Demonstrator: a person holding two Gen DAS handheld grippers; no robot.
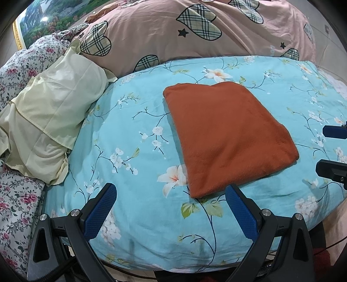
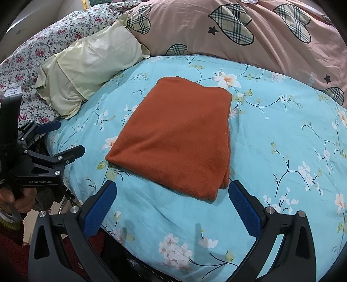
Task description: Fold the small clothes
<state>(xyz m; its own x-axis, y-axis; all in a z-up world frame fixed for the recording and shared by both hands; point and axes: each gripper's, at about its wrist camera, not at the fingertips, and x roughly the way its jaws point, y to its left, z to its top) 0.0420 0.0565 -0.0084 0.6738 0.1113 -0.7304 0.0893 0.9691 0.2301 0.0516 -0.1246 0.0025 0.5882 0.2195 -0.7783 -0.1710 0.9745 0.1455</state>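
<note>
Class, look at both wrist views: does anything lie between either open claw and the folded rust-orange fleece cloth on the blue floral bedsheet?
Nothing visible does. Only bare blue floral bedsheet separates the right claw and the left claw from the folded rust-orange fleece cloth. The pale yellow pillow lies off to the side.

A bed [image 1: 134, 138] with a blue floral sheet; behind it a pink quilt [image 1: 164, 28], left a yellow pillow [image 1: 54, 102] and framed landscape picture [image 1: 39, 19].

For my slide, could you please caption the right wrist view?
Folded orange cloth lies on the floral blue bedsheet; both open grippers, right and left, hover clear.
</note>
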